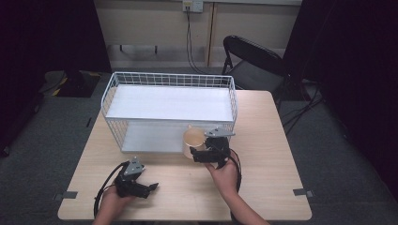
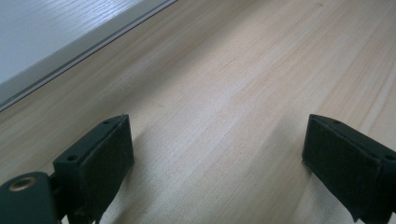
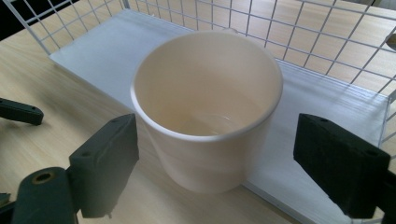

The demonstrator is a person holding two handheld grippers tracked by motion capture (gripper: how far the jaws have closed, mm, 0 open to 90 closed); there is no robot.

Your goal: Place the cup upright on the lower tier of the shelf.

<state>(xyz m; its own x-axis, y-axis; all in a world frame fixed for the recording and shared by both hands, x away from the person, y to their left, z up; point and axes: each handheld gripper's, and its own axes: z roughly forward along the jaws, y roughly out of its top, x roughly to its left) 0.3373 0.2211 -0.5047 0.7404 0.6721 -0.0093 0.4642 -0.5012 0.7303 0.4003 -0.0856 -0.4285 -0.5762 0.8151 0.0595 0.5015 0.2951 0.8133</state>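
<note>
- Cream-coloured, a single cup (image 3: 208, 109) is being seen standing upright at the front edge of the white wire rack (image 1: 169, 79), with its base on the rack's lower white shelf board (image 3: 107, 51) or straddling its edge; which cannot be told.
- One rack, one cup and two grippers are being counted on the light wooden tabletop (image 1: 267, 140); one black folding chair (image 1: 253, 61) is standing beyond the far edge.
- The right gripper (image 3: 217, 168) is being held with its jaws wide on either side of the cup, the pads apart from its wall, so nothing is being gripped.
- The left gripper (image 2: 217, 158) is being held low over bare wood near the front edge, well apart from the cup, jaws wide and empty.
- The wire mesh wall (image 3: 299, 32) is standing right behind the cup.
- The whole rack, with its upper shelf, and both hands are being shown from above in the high view, while the cup's empty inside is being shown close up in the right gripper view.
- Wood grain and the edge of the white board (image 2: 56, 42) are being shown in the left gripper view.
</note>
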